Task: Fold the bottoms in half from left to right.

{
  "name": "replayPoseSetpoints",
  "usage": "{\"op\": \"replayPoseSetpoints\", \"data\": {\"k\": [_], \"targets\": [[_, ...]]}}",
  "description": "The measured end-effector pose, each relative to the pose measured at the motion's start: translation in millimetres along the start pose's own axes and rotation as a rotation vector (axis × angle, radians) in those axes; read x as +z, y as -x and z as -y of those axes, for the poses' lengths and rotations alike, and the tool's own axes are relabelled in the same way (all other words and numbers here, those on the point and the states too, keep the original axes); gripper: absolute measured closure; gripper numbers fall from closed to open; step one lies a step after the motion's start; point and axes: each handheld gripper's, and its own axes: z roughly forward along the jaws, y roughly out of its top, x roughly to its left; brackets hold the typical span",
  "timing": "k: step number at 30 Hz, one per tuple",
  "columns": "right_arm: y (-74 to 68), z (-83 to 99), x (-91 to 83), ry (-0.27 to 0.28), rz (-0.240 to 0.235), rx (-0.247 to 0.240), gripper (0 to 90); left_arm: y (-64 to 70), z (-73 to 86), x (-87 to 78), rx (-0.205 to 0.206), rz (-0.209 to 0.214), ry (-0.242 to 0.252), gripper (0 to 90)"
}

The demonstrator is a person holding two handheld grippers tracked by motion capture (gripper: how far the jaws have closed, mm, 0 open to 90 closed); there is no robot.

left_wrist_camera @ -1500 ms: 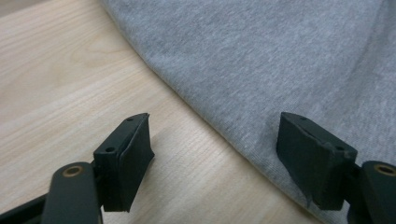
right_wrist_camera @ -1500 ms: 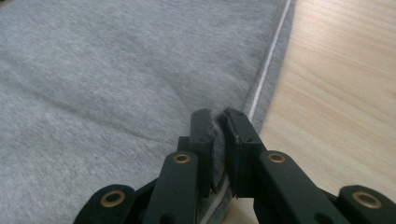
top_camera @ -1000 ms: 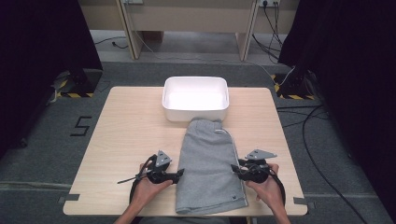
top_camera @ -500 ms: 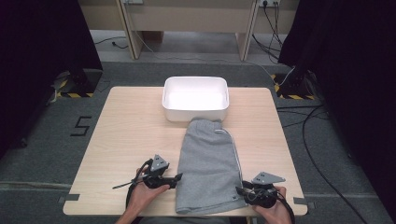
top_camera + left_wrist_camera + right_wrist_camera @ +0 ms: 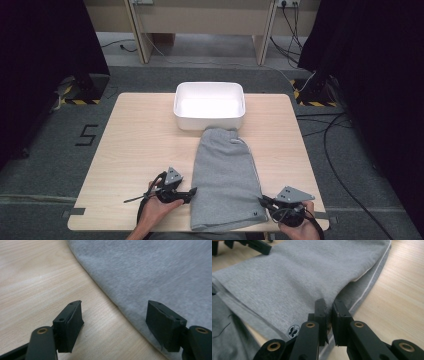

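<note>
Pale wooden table (image 5: 135, 145), grey floor (image 5: 45, 165)

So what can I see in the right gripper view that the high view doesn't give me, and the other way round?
Right gripper view: a small round logo on the grey shorts, and the right gripper nearly shut, pinching their hem. High view: the white tub beyond the shorts, the whole wooden table, and the person's hands. Both: the shorts, the table and the open left gripper at the far edge.
</note>
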Motion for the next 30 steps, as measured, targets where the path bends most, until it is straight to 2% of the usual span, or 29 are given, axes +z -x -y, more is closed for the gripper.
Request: {"op": "replayPoseSetpoints", "data": {"k": [3,8,10,14,17,18,20,22,26,30], "targets": [[-0.7,5.6,-2.8,-0.038,-0.007,0.004,83.3,2.1,-0.5,1.3,0.015,-0.007,-0.002,28.0],[9.6,21.4,13.6,-0.132,-0.002,0.042,82.5,3.4,-0.3,2.9,0.027,-0.014,0.004,27.6],[10.8,23.1,14.6,-0.122,-0.015,0.058,82.4,2.8,-0.6,2.4,0.022,-0.01,0.001,27.6],[8.9,22.3,14.4,-0.133,-0.009,0.061,80.6,4.0,-0.3,-1.5,-0.008,0.012,0.003,28.8],[7.1,21.7,14.1,-0.137,-0.022,0.068,71.5,9.2,1.5,-4.6,0.002,0.025,0.005,28.5],[6.5,20.7,14.1,-0.139,-0.022,0.057,67.1,11.3,2.0,-4.9,0.003,0.028,0.004,28.4],[5.0,18.6,14.2,-0.132,-0.003,0.052,58.9,15.6,2.8,-5.4,0.008,0.039,0.0,27.9],[5.3,15.1,12.3,-0.106,0.002,0.066,55.4,19.7,3.2,-5.9,0.024,0.045,-0.003,27.4],[11.4,2.0,10.8,-0.053,0.014,0.057,50.1,23.5,4.7,-3.6,0.043,0.042,-0.013,27.2],[24.5,-13.0,24.1,-0.035,0.01,0.058,48.9,25.3,5.7,-1.7,0.08,0.021,-0.013,26.3]]}}
